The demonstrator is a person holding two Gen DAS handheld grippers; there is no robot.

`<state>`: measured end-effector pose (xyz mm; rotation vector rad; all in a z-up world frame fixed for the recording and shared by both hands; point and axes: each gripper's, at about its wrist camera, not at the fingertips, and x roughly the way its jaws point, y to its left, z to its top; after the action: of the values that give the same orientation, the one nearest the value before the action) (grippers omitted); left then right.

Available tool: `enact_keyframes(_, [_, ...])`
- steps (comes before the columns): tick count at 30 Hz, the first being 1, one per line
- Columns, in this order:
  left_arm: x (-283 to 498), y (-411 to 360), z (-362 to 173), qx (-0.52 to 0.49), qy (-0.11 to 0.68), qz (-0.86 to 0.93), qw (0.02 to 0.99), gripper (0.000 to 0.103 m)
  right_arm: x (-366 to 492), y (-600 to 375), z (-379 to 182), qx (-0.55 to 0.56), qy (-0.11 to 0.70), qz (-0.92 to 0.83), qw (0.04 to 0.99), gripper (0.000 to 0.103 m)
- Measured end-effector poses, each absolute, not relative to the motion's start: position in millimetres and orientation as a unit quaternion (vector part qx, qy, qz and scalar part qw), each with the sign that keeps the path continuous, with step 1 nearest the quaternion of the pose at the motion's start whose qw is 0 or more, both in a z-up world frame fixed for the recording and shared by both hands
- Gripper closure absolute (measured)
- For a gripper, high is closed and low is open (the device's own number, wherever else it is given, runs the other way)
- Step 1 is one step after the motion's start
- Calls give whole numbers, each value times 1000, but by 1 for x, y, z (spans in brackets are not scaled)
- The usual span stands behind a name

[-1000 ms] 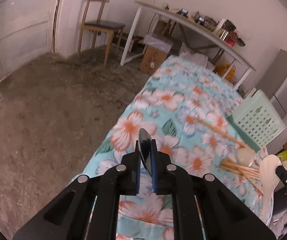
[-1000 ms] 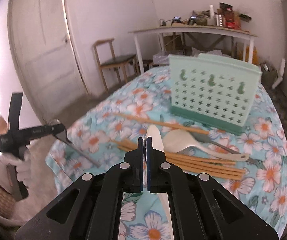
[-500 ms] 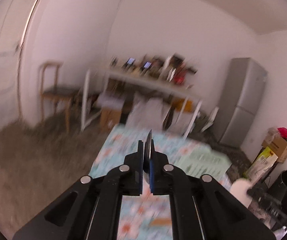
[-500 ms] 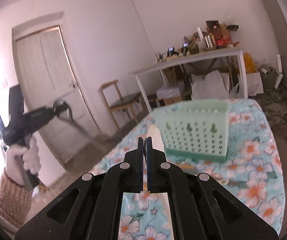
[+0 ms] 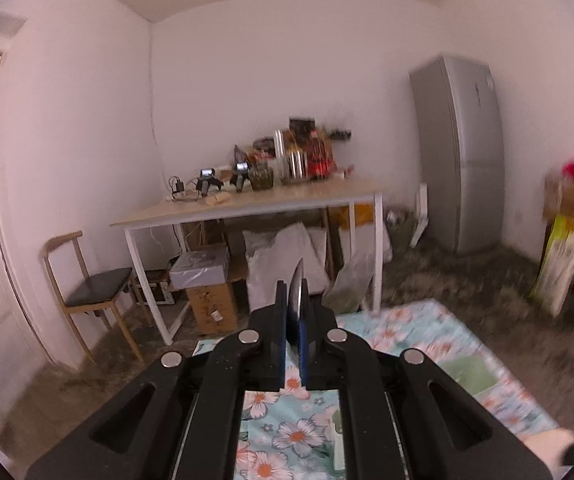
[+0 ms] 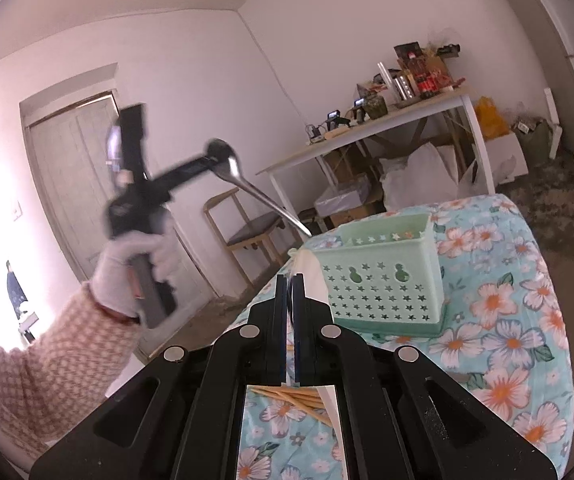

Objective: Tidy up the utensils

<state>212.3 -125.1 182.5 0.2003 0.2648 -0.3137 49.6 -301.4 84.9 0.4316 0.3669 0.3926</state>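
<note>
Spoon of stiff, slick metal is pinched by its bowl in your left gripper, handle tip near the green basket; it could pivot, so lower gently. Your right gripper clamps the light white spoon beside the basket

In the left wrist view the metal spoon showed only as a thin edge-on sliver between the black fingers, its handle hidden behind them. The near end of the flowered tablecloth was blurred, and a pale green patch on it could not be made out. In the right wrist view the left gripper was blurred. The white spoon was mostly hidden by the fingers, and the wooden sticks showed only partly beneath them.
</note>
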Motion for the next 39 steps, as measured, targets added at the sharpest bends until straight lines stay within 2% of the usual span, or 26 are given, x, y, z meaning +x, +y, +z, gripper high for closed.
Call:
enact_keyframes(6, [244,-155,136,143,186,-152,960,99,54,-313,76,227,187,196,935,102])
enact_keyframes(11, [267,-159,111,105,259,-175,944,97,52,-316,76,230,188,192,935,102])
enact_keyframes(16, [272,-154,102,62,288,-198,935,95,46,-313,81,225,189,184,938,102])
enact_keyframes(20, [261,-140,109,25,280,-204,938,69,48,-312,85,225,191,182,938,102])
enact_keyframes(24, [247,-116,120,-10,260,-204,944,59,52,-311,91,231,191,186,936,102])
enact_keyframes(31, [202,-66,108,-50,262,-204,942,52,74,-317,114,238,168,204,934,102])
enact_keyframes(39, [152,-21,51,-85,303,-199,928,49,124,-340,163,257,95,249,929,102])
